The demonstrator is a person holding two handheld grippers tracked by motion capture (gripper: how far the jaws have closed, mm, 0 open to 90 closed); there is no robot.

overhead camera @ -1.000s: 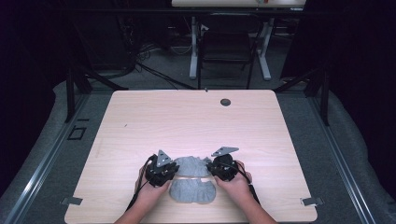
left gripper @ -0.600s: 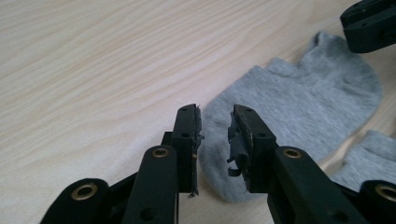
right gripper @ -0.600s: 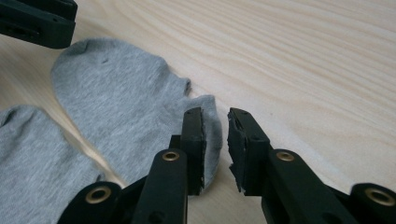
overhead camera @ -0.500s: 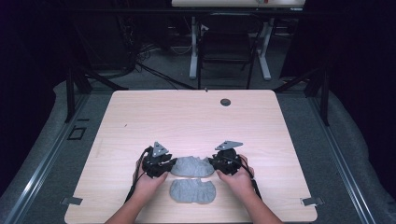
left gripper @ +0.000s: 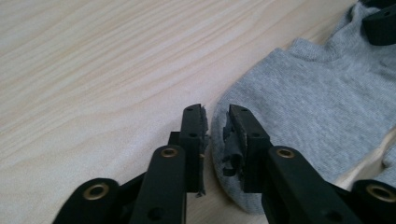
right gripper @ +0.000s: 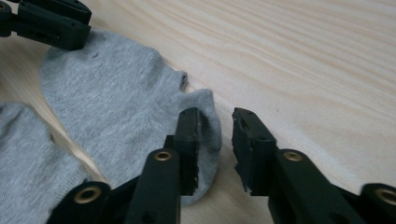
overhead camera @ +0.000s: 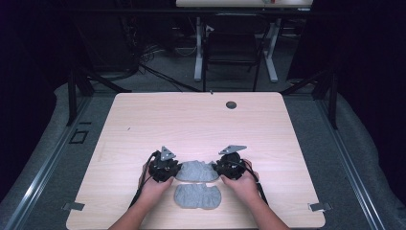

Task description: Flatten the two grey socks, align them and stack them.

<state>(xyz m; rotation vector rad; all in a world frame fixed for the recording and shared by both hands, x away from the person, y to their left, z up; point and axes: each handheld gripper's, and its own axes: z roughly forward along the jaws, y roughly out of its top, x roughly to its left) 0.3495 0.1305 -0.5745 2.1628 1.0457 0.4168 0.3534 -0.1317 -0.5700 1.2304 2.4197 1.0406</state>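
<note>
Grey knitted cloth is lying flat near the person's edge of the table: the far sock is stretching between the two grippers, and a second sock is lying just beside it, nearer the person. No brand, label or writing is showing on either sock. The left gripper is sitting at one rounded end of the far sock, its jaws narrow and just having been closing, with the sock's edge lying in the gap between them but not visibly pinched. The right gripper is sitting at the other end, its jaws also narrowing, a little apart, one jaw over the sock's edge and the other over bare wood. A small dark round hole is showing near the table's far edge, well apart from the socks.
</note>
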